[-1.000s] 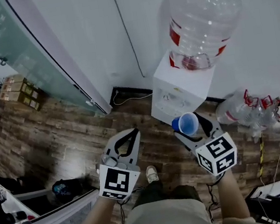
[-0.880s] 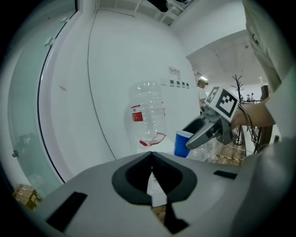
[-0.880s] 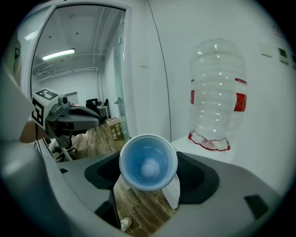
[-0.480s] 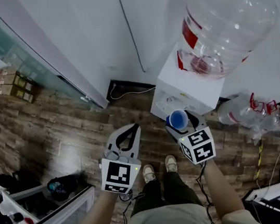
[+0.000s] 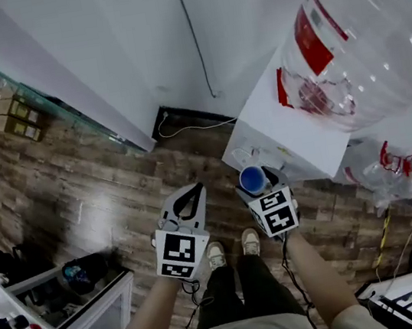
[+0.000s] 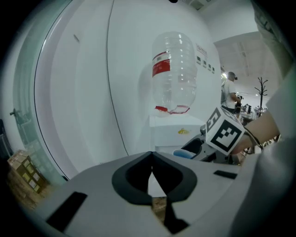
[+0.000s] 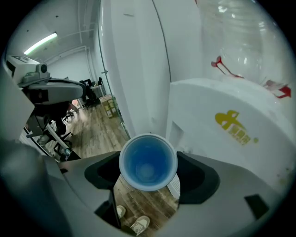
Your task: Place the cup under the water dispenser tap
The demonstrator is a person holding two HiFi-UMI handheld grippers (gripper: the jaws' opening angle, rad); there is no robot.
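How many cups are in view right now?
1: the blue cup, gripped in the right gripper, close to the white dispenser. More could be hidden behind it.

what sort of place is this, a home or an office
Probably an office or workshop: a water dispenser with a big bottle stands by a white wall, a glass partition runs beside it, and cardboard boxes sit on the wood floor.

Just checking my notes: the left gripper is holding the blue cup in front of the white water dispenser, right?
No, the right gripper holds the blue cup in front of the white water dispenser. The right gripper view shows the cup between its jaws; the left gripper is shut on nothing.
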